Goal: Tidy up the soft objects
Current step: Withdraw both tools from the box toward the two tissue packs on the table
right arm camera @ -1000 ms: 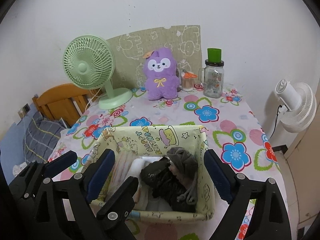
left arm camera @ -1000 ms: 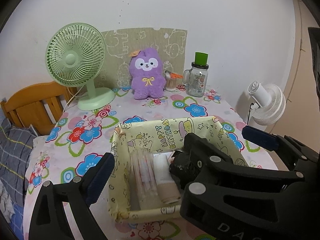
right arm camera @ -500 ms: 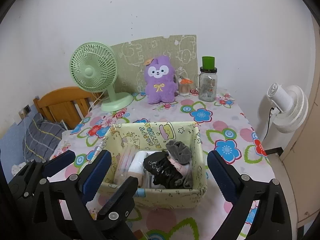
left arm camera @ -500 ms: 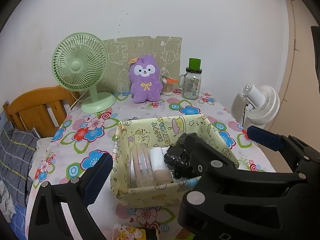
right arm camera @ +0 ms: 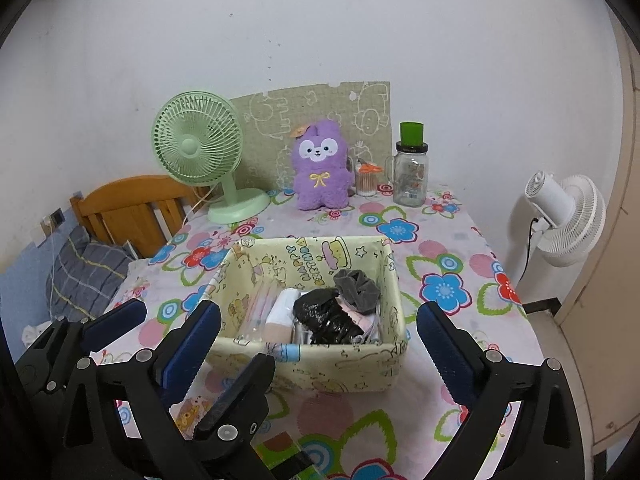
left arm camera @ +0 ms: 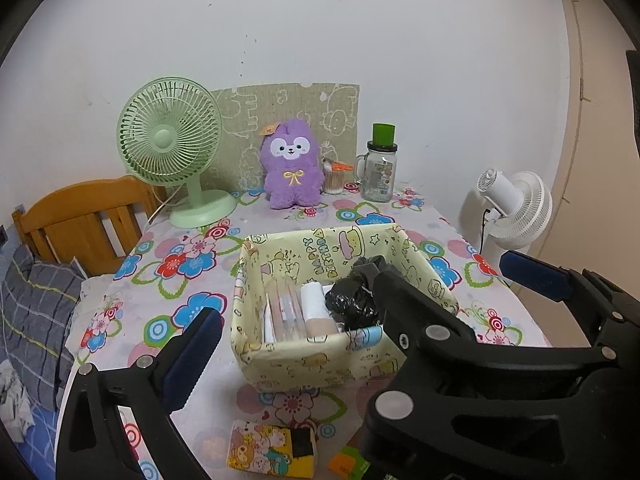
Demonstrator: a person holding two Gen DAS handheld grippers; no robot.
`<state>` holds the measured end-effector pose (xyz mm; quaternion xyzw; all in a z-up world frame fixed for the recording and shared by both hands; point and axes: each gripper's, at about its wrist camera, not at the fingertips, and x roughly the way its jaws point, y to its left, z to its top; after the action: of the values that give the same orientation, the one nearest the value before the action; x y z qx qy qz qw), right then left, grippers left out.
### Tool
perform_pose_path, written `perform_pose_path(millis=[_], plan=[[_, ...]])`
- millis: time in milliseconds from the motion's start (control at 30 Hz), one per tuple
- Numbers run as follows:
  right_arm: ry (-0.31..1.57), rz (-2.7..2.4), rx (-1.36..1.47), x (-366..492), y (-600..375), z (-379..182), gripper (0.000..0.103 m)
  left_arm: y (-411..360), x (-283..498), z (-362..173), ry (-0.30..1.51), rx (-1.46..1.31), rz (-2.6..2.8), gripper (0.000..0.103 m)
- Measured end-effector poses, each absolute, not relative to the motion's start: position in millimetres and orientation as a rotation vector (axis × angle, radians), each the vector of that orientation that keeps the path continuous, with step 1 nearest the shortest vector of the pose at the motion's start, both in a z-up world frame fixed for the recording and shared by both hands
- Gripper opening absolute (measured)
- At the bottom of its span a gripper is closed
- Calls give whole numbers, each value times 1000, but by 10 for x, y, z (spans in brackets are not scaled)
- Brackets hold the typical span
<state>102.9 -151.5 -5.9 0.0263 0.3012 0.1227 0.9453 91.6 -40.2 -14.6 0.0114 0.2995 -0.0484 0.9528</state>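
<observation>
A yellow cartoon-print fabric basket (left arm camera: 304, 356) (right arm camera: 320, 364) stands on the flowered table. It holds a black crumpled soft item (right arm camera: 326, 316), a grey sock (right arm camera: 356, 286), a pink cloth (right arm camera: 370, 322), a white and beige roll (right arm camera: 282, 312) and clear packets (left arm camera: 282, 308). My left gripper (left arm camera: 366, 300) is open and empty, held back above the near table edge. My right gripper (right arm camera: 318, 330) is open and empty in front of the basket. A purple plush toy (right arm camera: 320, 164) sits at the back.
A green desk fan (right arm camera: 200, 152) stands back left. A glass jar with a green lid (right arm camera: 411, 172) and a cotton-swab pot (right arm camera: 366, 180) stand back right. A cartoon card box (left arm camera: 272, 448) lies at the near edge. A white fan (right arm camera: 568, 212) and a wooden chair (right arm camera: 128, 208) flank the table.
Both grippers have pulled back and up from the basket, so it looks smaller and farther. The near table edge and the card box have come into view. Both stay open.
</observation>
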Motion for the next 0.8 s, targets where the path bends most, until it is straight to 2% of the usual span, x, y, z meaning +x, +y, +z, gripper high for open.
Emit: perform_pose_path(millis=[800], plan=[[598,241,39,623,-1476,-156,100,-386,541,-265,595,31,-111,103]])
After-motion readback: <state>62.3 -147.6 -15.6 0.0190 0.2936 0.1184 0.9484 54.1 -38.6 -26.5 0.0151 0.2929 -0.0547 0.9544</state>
